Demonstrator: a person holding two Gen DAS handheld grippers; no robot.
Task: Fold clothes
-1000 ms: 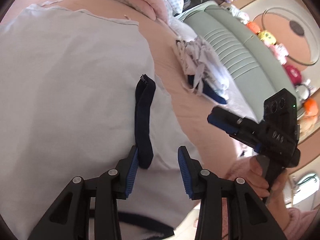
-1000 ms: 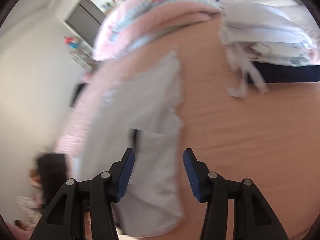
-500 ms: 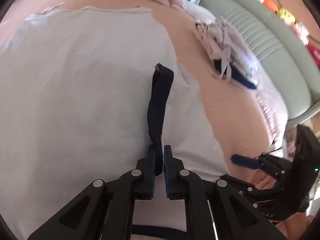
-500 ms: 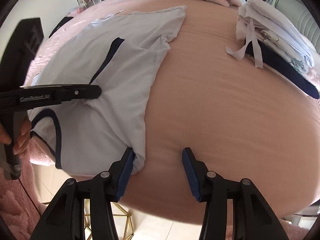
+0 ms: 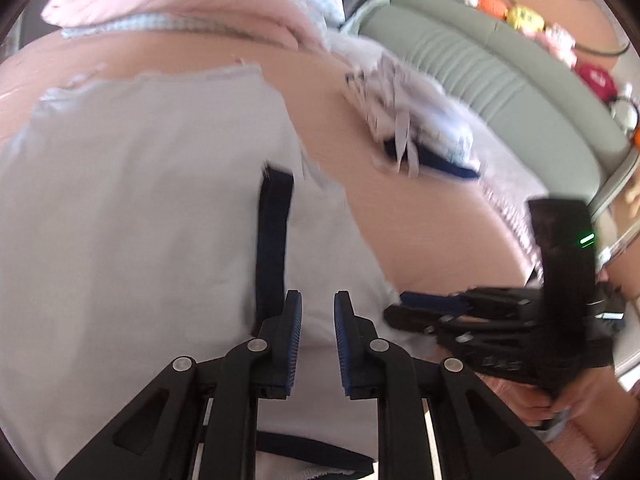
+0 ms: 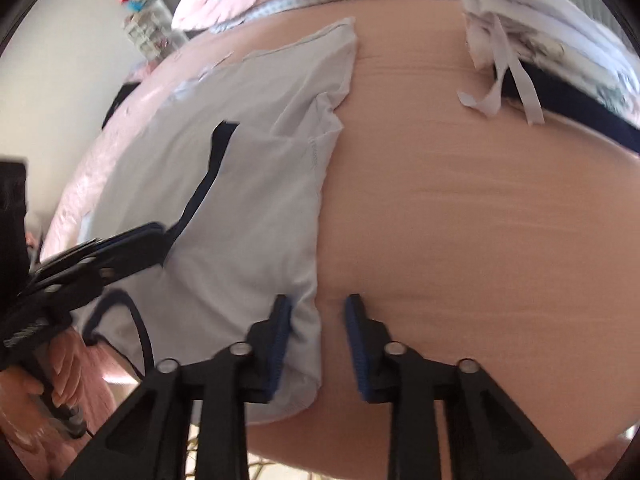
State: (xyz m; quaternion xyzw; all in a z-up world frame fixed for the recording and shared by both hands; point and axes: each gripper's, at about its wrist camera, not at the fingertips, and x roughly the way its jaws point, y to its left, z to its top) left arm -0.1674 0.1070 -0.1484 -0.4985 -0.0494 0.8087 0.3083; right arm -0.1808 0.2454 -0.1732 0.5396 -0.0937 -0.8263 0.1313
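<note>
the pale grey cotton garment point(image 6: 248, 184) is straddled at its corner by the parted right gripper point(image 6: 316, 344); the left gripper point(image 5: 318, 336) is parted too, so the hem could be missed.

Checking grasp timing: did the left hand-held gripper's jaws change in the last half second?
Yes. The left hand-held gripper was pinched on the navy strap; now it is open, strap beside its left finger.

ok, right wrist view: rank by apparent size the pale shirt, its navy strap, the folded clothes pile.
1. pale shirt, largest by far.
2. folded clothes pile, though it is cut off by the frame edge and lies farther away, so its true size is unsure.
3. navy strap, a thin strip.
</note>
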